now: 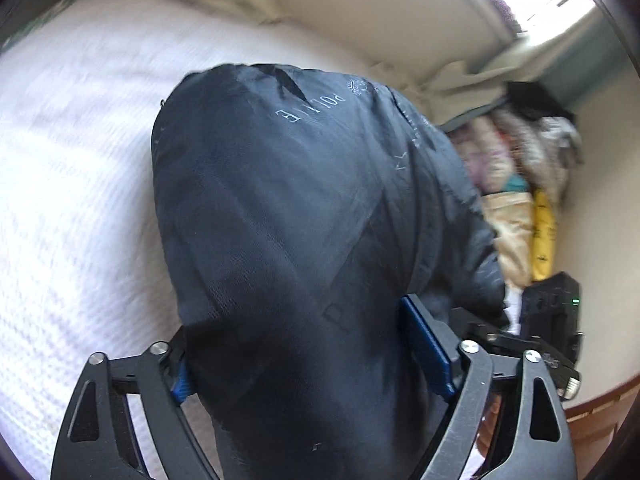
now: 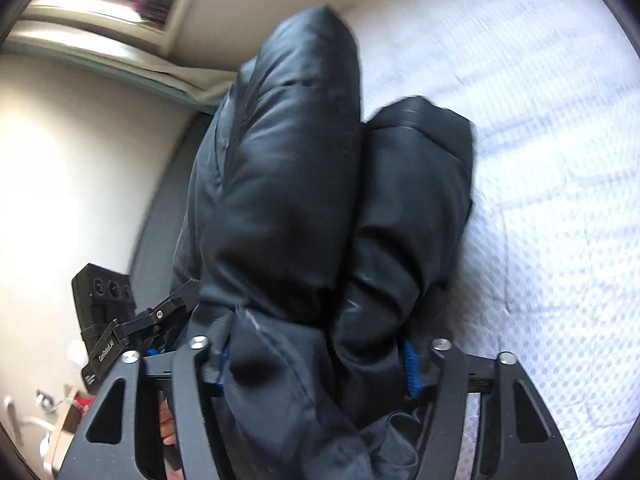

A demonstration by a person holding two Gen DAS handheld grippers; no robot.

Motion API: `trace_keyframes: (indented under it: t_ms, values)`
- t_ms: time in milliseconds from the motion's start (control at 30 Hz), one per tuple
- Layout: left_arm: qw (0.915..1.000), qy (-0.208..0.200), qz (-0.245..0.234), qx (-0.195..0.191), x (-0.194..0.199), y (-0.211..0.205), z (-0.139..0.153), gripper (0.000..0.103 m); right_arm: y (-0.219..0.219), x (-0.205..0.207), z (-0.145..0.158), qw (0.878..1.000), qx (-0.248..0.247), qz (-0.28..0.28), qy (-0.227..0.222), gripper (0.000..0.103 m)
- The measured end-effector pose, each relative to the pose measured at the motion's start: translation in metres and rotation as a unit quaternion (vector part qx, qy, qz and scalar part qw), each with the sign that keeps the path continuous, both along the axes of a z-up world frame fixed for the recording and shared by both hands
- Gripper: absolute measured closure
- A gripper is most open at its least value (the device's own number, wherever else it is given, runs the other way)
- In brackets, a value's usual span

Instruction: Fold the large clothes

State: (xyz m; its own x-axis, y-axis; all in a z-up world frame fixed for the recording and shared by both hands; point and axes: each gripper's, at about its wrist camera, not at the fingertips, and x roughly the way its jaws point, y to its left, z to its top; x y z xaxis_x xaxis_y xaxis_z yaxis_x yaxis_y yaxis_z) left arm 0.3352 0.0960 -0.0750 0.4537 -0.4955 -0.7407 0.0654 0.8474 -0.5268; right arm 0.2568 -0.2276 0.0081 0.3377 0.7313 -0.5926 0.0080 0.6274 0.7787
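Dark navy padded fabric fills both views: the jacket (image 1: 288, 216) lies bunched on the white bed cover (image 1: 68, 184), near the edge of the bed that runs along the wall. The left gripper (image 1: 312, 364) has thick cloth between its blue pads (image 1: 430, 344), which stand wide around the bulk. The right gripper (image 2: 316, 364) pinches another thick fold of the same jacket between its fingers (image 2: 410, 364).

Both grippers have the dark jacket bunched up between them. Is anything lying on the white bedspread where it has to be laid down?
Nothing visible: the white textured bedspread beside the dark padded jacket looks bare. The pile of folded clothes sits off by the wall, apart from it.
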Motion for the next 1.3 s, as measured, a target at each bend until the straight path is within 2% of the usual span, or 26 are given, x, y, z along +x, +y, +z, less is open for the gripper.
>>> trace_keyframes:
  t_ms: [33, 133, 233, 333, 433, 533, 567, 667, 733, 833, 933, 1033, 1133, 1300]
  values:
    - [1.0000, 0.008, 0.003, 0.001, 0.000, 0.002, -0.003, 0.008, 0.002, 0.000, -0.005, 1.000, -0.009, -0.001, 0.010, 0.029]
    - [0.9998, 0.008, 0.001, 0.018, -0.007, 0.004, 0.005, 0.007, 0.008, -0.001, -0.002, 0.999, -0.043, 0.002, 0.025, 0.013]
    - [0.9987, -0.003, 0.000, 0.052, -0.019, 0.006, 0.019, 0.008, 0.003, -0.003, 0.009, 0.997, -0.062, 0.011, 0.033, 0.010]
    - [0.9927, -0.038, -0.004, 0.114, -0.037, 0.002, 0.036, 0.009, -0.010, -0.007, 0.025, 0.996, -0.078, 0.003, 0.030, 0.010]
    - [0.9836, -0.081, -0.013, 0.161, -0.057, -0.007, 0.058, 0.009, -0.023, -0.016, 0.052, 0.996, -0.088, -0.013, 0.002, 0.010]
    - [0.9760, -0.128, -0.025, 0.175, -0.080, -0.018, 0.081, 0.009, -0.033, -0.031, 0.082, 0.991, -0.121, -0.038, -0.052, 0.011]
    - [0.9746, -0.136, -0.031, 0.175, -0.085, -0.022, 0.085, 0.008, -0.032, -0.039, 0.097, 0.985, -0.143, -0.043, -0.086, 0.012]
    - [0.9734, -0.126, -0.056, 0.183, -0.096, -0.037, 0.081, 0.008, -0.017, -0.061, 0.124, 0.972, -0.176, -0.025, -0.153, 0.034]
    - [0.9752, -0.101, -0.067, 0.185, -0.097, -0.048, 0.064, 0.008, 0.008, -0.065, 0.133, 0.965, -0.185, 0.015, -0.185, 0.054]
    - [0.9715, -0.074, -0.077, 0.212, -0.096, -0.060, 0.041, 0.008, 0.034, -0.064, 0.112, 0.961, -0.211, 0.068, -0.166, 0.072]
    - [0.9629, -0.075, -0.084, 0.245, -0.098, -0.069, 0.030, 0.008, 0.054, -0.060, 0.070, 0.956, -0.259, 0.088, -0.110, 0.072]
    - [0.9549, -0.085, -0.093, 0.269, -0.106, -0.077, 0.026, 0.008, 0.064, -0.056, 0.046, 0.951, -0.280, 0.096, -0.085, 0.072]
    - [0.9484, -0.090, -0.100, 0.287, -0.111, -0.084, 0.023, 0.008, 0.064, -0.051, 0.025, 0.956, -0.274, 0.085, -0.069, 0.072]
    - [0.9460, -0.092, -0.105, 0.293, -0.113, -0.087, 0.023, 0.008, 0.062, -0.049, 0.014, 0.960, -0.263, 0.070, -0.066, 0.072]
